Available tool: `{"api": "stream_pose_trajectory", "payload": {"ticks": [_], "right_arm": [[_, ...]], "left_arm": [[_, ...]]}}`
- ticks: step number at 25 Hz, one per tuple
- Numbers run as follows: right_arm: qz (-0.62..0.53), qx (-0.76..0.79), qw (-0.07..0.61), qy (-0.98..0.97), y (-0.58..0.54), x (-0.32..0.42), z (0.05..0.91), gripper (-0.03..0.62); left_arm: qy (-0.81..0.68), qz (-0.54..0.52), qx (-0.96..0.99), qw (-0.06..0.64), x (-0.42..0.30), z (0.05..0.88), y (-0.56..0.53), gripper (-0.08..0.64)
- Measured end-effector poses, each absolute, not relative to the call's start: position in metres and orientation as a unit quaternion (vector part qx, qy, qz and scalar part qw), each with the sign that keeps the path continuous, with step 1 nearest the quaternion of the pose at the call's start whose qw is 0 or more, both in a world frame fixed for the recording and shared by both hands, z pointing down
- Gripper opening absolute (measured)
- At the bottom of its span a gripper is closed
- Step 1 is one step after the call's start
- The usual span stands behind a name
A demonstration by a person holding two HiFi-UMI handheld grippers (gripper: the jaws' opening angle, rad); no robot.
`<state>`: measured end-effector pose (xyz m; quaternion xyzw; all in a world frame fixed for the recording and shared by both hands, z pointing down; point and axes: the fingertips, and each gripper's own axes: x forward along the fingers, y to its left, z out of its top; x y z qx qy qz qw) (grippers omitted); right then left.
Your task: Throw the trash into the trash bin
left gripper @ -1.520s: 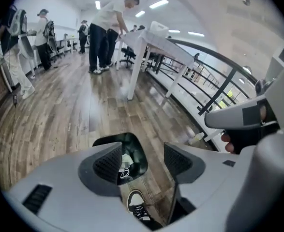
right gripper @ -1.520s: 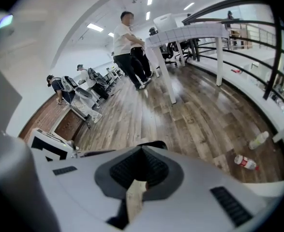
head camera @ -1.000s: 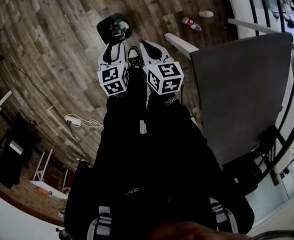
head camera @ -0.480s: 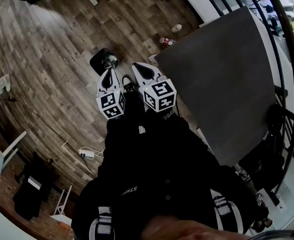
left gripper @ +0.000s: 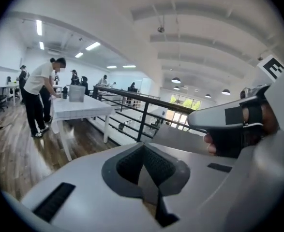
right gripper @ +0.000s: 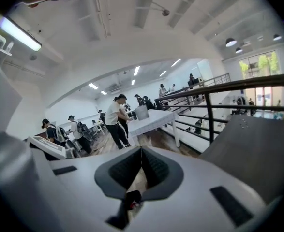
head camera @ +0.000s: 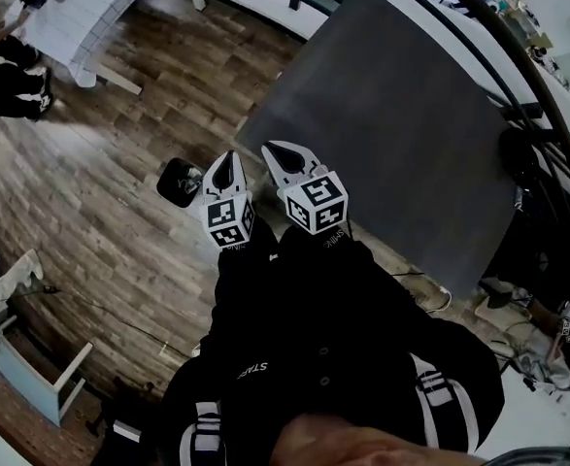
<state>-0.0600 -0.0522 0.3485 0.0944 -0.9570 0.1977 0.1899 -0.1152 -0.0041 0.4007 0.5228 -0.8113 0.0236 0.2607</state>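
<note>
Since the earlier frames both grippers have risen together, and the black open-topped trash bin [head camera: 180, 183], then ahead of the tips, now lies low to the left of them on the brown wooden plank floor [head camera: 119, 153]. The left gripper [head camera: 230, 157] has just been closing its jaws. In the left gripper view its ribbed pads meet with nothing between them. The right gripper [head camera: 274, 149] stands just beside it, apart from it, and its pads are likewise together and empty. A small dark and red speck shows through the slot beneath them and cannot be identified. Both tips point over the near edge of the dark grey rectangular table top [head camera: 391, 134]. The bin shows a pale interior, but its contents are too small to make out. Ahead, the gripper views record a black metal railing [left gripper: 142, 114], a white table [left gripper: 79, 108] and a person in a white shirt [left gripper: 39, 93] standing at it.
</note>
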Motion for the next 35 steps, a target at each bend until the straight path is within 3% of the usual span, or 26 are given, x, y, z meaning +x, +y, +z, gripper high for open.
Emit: {"api": "stream_pose_trajectory", "payload": {"ticks": [20,35], "right_arm": [[0.136,0.433,0.082,-0.888,-0.210,0.257,0.246,0.015],[0.112,0.579,0.064,-0.805,-0.218,0.404,0.212,0.015]], "left_arm": [[-0.600,0.032,0.776,0.192,0.187,0.290,-0.199,0.000],[-0.468,0.028,0.869,0.158,0.339,0.249,-0.228,0.000]]}}
